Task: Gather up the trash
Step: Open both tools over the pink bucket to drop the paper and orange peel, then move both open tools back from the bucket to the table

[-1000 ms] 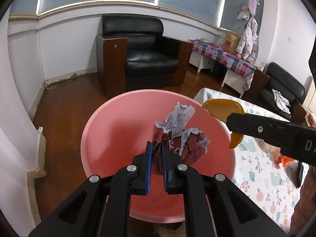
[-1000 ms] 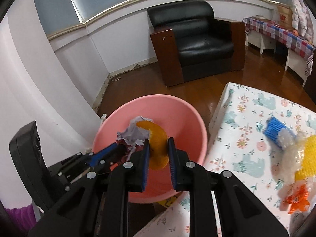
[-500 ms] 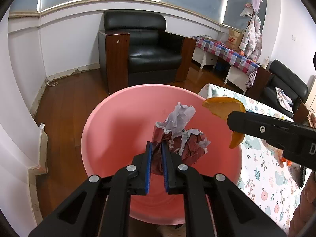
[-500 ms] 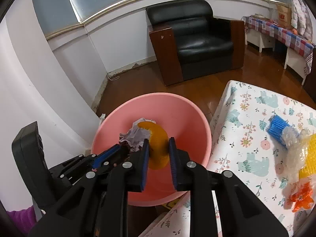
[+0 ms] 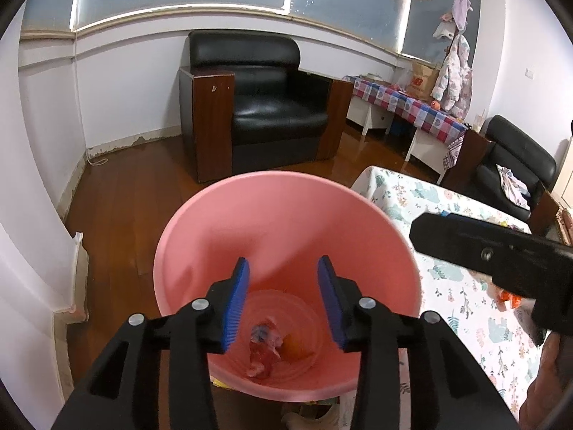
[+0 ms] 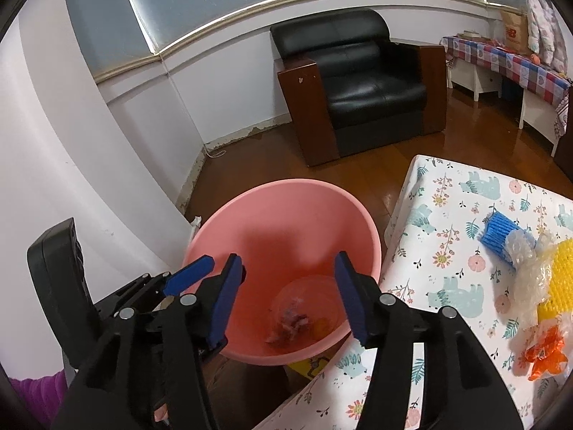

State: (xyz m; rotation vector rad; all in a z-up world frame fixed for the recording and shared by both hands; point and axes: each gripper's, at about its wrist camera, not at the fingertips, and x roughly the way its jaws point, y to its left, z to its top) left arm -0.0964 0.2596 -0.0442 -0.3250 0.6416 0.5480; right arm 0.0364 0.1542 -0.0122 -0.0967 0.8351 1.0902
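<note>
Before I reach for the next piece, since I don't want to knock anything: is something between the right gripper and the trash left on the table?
Nothing visible: bare tablecloth lies between the opening, empty right gripper and the trash pile.

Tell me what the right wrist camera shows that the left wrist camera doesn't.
Only the right wrist view shows the blue ribbed roll, crinkled clear plastic wrap and yellow foam net on the floral tablecloth.

Only the left wrist view shows the second black armchair.

Both show the pink plastic bin with crumpled paper and orange peel at its bottom, under the opening, empty left gripper and right gripper.
</note>
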